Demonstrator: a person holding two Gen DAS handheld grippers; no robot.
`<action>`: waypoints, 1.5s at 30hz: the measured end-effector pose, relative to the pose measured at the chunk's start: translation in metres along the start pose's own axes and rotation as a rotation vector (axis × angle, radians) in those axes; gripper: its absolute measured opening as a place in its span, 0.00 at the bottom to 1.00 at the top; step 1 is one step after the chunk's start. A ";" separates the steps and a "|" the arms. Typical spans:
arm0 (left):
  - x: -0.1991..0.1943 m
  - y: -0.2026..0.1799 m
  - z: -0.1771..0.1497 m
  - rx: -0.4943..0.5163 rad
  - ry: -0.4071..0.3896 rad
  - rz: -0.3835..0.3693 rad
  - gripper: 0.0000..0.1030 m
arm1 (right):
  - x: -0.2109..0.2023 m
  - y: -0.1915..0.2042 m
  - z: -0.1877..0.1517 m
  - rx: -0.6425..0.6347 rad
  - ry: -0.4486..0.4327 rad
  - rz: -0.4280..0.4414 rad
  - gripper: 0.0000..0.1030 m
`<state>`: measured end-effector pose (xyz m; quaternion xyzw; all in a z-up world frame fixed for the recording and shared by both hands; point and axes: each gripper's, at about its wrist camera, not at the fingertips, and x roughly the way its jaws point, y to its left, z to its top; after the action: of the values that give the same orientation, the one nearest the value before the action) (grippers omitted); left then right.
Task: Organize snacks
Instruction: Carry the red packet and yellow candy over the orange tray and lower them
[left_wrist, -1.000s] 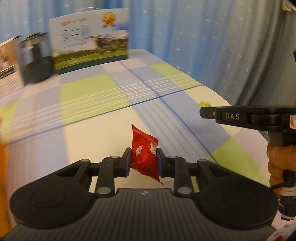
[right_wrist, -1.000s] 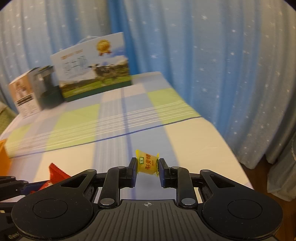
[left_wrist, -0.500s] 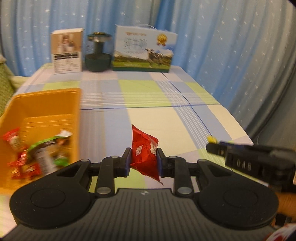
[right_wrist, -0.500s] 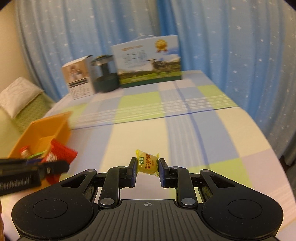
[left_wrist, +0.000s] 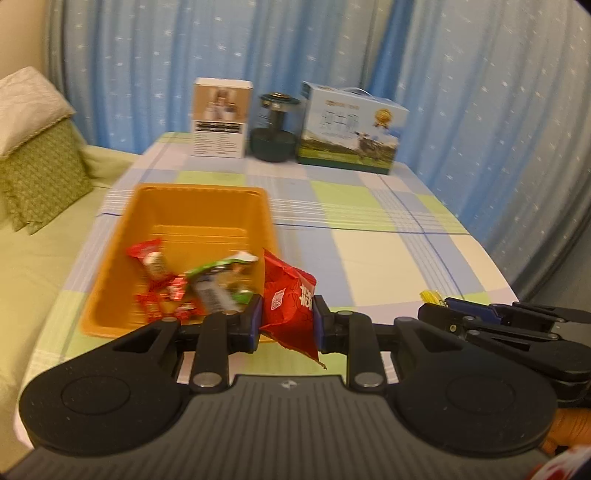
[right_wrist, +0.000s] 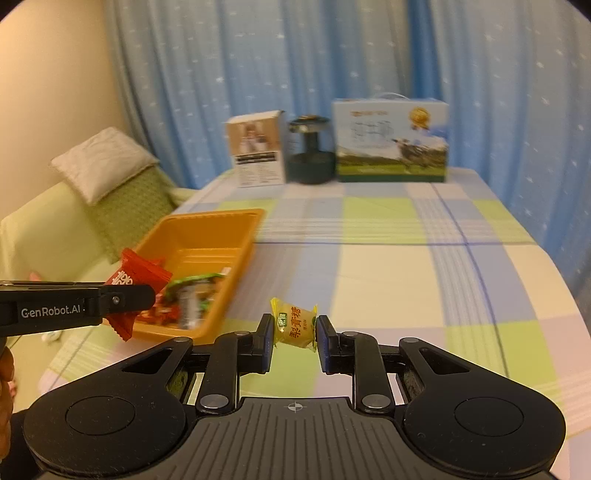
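Observation:
My left gripper (left_wrist: 287, 319) is shut on a red snack packet (left_wrist: 290, 295) and holds it above the near right corner of an orange bin (left_wrist: 184, 206). The bin holds several red and green wrapped snacks (left_wrist: 192, 284). My right gripper (right_wrist: 295, 338) is shut on a yellow wrapped candy (right_wrist: 294, 325) above the checked tablecloth, to the right of the orange bin (right_wrist: 207, 236). The left gripper with the red packet (right_wrist: 136, 277) shows at the left of the right wrist view. The right gripper (left_wrist: 439, 306) shows at the right of the left wrist view.
At the table's far edge stand a white box (left_wrist: 221, 118), a dark round lamp-like object (left_wrist: 274, 136) and a cow-print carton (left_wrist: 351, 129). Blue curtains hang behind. A green sofa with cushions (left_wrist: 33, 173) lies left of the table.
Both grippers have swung left toward the orange bin, each holding its snack. The bin has come fully into both views and the red packet now hangs over its near right corner.

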<state>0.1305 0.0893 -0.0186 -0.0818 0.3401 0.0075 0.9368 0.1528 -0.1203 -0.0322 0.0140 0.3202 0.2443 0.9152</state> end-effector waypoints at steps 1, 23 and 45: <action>-0.004 0.005 0.000 -0.006 -0.002 0.008 0.24 | 0.001 0.007 0.001 -0.010 0.000 0.009 0.24; -0.034 0.060 0.002 -0.072 -0.028 0.066 0.24 | 0.027 0.077 0.012 -0.141 0.027 0.096 0.24; -0.004 0.077 0.015 -0.066 -0.009 0.057 0.24 | 0.073 0.084 0.027 -0.151 0.058 0.113 0.24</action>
<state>0.1320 0.1682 -0.0161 -0.1027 0.3375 0.0455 0.9346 0.1815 -0.0096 -0.0374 -0.0441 0.3258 0.3195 0.8887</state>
